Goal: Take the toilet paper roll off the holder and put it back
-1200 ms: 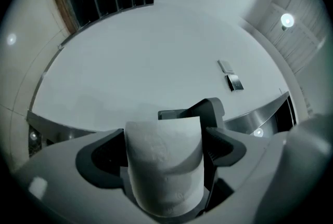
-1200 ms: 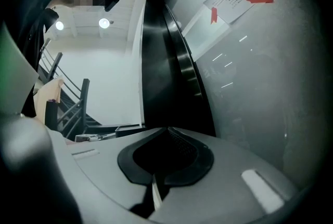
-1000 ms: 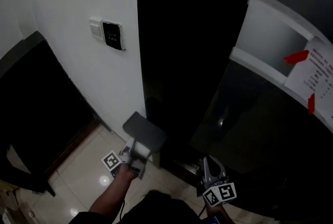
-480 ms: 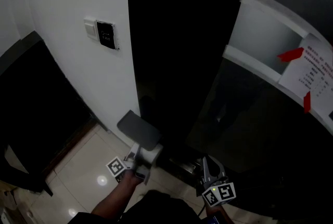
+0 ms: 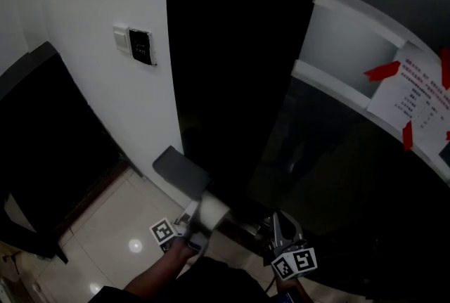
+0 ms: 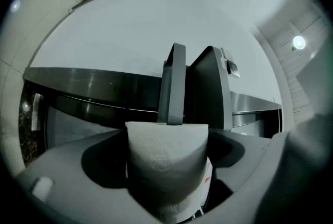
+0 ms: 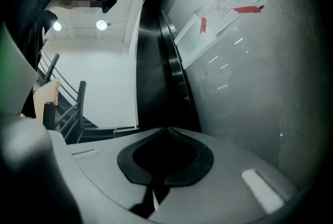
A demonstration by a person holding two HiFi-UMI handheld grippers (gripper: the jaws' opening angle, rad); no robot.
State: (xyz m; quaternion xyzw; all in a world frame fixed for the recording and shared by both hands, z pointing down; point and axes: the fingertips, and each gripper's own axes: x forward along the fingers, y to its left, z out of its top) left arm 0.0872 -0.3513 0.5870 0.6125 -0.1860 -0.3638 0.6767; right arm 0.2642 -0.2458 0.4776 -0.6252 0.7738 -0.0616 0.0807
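Left gripper (image 5: 188, 226) jaws are pinching the toilet paper roll (image 6: 166, 158) by its sides. The roll sits just below the grey holder (image 6: 178, 82), next to the black wall panel (image 5: 232, 69); can't tell if roll and holder touch. Right gripper (image 7: 165, 151) jaws are pressed together with nothing between them, low beside the dark glass (image 5: 337, 175).

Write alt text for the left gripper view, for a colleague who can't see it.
A white roll is clamped between the jaws, filling the lower middle of the view. Just past it stands the grey holder, seen edge-on, against a white wall crossed by a dark glossy band.
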